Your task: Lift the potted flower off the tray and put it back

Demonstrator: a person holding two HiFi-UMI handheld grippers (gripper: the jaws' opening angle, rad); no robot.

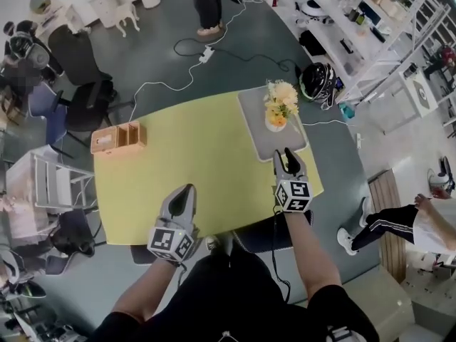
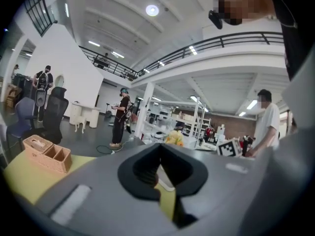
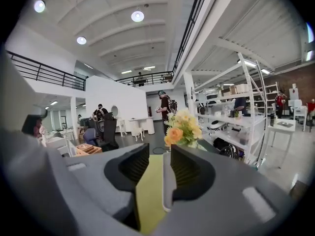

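The potted flower (image 1: 279,109), yellow and orange blooms in a small white pot, stands upright on the grey tray (image 1: 256,132) at the far right of the yellow table (image 1: 192,169). My right gripper (image 1: 288,159) hovers at the tray's near edge, pointing at the flower, open with nothing between its fingers. In the right gripper view the flower (image 3: 183,129) shows just beyond the parted jaws of that gripper (image 3: 160,167). My left gripper (image 1: 184,199) is over the table's near edge, well left of the tray, with its jaws shut and empty. In the left gripper view its tips (image 2: 158,154) meet, and the flower (image 2: 173,137) is far off.
A wooden organiser box (image 1: 118,137) sits at the table's far left corner. Office chairs (image 1: 85,98) stand to the left and metal shelving (image 1: 370,34) to the right. A cable (image 1: 214,52) runs over the floor behind the table. One person (image 1: 208,6) stands beyond it, another (image 1: 399,223) to the right.
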